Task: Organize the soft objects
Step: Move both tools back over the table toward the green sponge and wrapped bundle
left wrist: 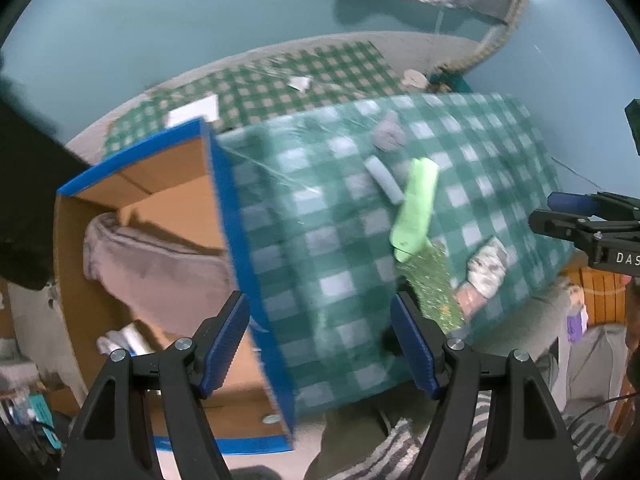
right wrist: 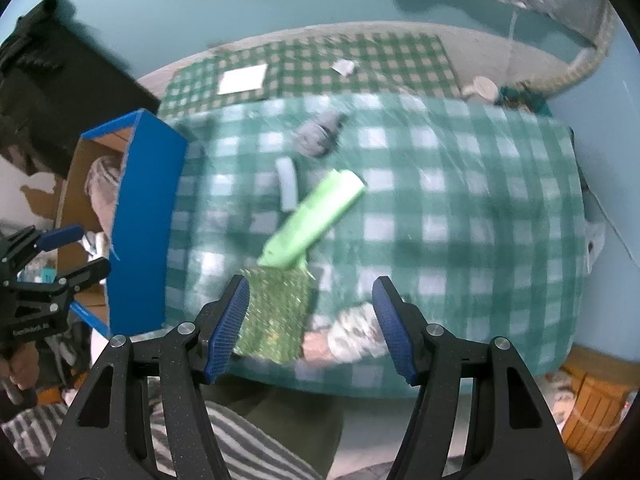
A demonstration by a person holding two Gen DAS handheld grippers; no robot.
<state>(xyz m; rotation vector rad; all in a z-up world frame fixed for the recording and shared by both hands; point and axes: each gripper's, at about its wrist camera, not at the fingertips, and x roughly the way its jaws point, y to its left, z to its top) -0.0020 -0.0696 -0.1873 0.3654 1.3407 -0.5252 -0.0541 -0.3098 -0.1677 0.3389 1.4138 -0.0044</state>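
Green-checked cloth (right wrist: 460,216) covers the table, blurred; teal wall (right wrist: 200,8) behind; blue-edged cardboard box (left wrist: 216,216) at the table's 9 o'clock holds a grey cloth (left wrist: 160,264); on the checks lie a light green roll (right wrist: 312,220), a green glittery pad (right wrist: 276,312) at its 6 o'clock, a patterned bundle (right wrist: 352,340) at 4; left gripper (left wrist: 320,348) jaws apart, nothing between; right gripper (right wrist: 310,328) jaws apart over pad and bundle, no contact seen

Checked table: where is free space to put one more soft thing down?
The checked table is bare to the right of the green roll, out to its right edge. It is crowded in the middle: grey cloth, pale roll, glittery green pad, patterned bundle. The box already holds cloth.
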